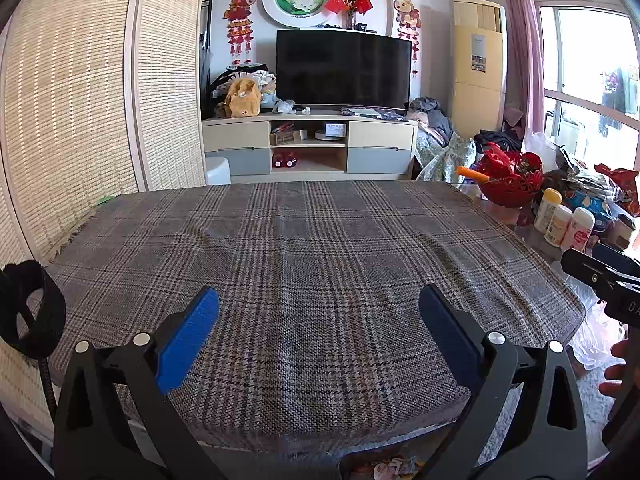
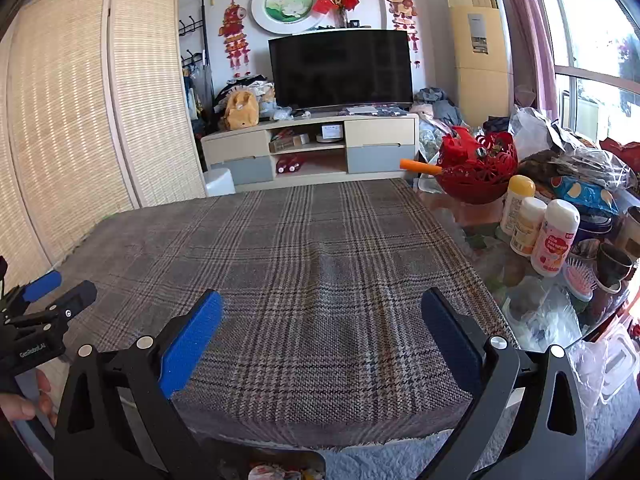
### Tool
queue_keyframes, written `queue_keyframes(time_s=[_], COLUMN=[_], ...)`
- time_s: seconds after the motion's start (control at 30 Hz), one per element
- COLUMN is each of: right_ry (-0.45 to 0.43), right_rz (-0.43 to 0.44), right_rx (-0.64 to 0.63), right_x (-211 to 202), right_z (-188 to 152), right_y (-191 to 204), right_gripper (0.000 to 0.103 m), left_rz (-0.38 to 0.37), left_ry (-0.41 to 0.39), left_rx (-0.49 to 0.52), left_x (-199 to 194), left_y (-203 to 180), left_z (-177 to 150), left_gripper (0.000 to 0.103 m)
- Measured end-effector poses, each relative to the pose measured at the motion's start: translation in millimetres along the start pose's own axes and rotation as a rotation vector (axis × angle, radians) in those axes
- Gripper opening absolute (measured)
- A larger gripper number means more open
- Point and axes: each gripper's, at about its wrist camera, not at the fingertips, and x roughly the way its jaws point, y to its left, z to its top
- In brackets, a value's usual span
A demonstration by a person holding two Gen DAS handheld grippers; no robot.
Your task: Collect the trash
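Note:
The plaid tablecloth [image 1: 320, 264] covers the table, and no trash lies on the cloth. My left gripper [image 1: 320, 304] hovers open over the near edge with nothing between its blue pads. Over the same cloth [image 2: 320, 264] my right gripper [image 2: 323, 300] stands open and empty too. Colourful wrappers [image 1: 394, 468] show below the table's near edge, partly cut off by the frame. The right wrist view shows the wrappers [image 2: 276, 472] behind a dark rim. The left gripper [image 2: 60, 288] also appears at the left edge of the right wrist view.
A red basket [image 2: 476, 176], several bottles [image 2: 554, 240], a pink hairbrush [image 2: 578, 280] and cups crowd the glass table on the right. Clear plastic bags [image 2: 596, 360] hang by that corner. Beyond the table stand a TV cabinet [image 1: 310, 144] and a woven screen [image 1: 80, 120].

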Motion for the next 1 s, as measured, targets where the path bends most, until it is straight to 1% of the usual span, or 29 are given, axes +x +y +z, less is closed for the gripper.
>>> queue_keyframes(time_s=[0.87, 1.0], right_ry=[0.011, 0.011], right_rz=[0.006, 0.005], right_rx=[-0.001, 0.0], right_x=[-0.8, -0.8], right_z=[-0.8, -0.8], right_y=[0.3, -0.3], right_gripper=[0.1, 0.1], left_rz=[0.005, 0.019], left_ry=[0.005, 0.003], left_rx=[-0.008, -0.016], left_x=[1.2, -0.3], left_y=[0.8, 2.8], left_z=[-2.3, -2.9], left_gripper=[0.095, 0.095])
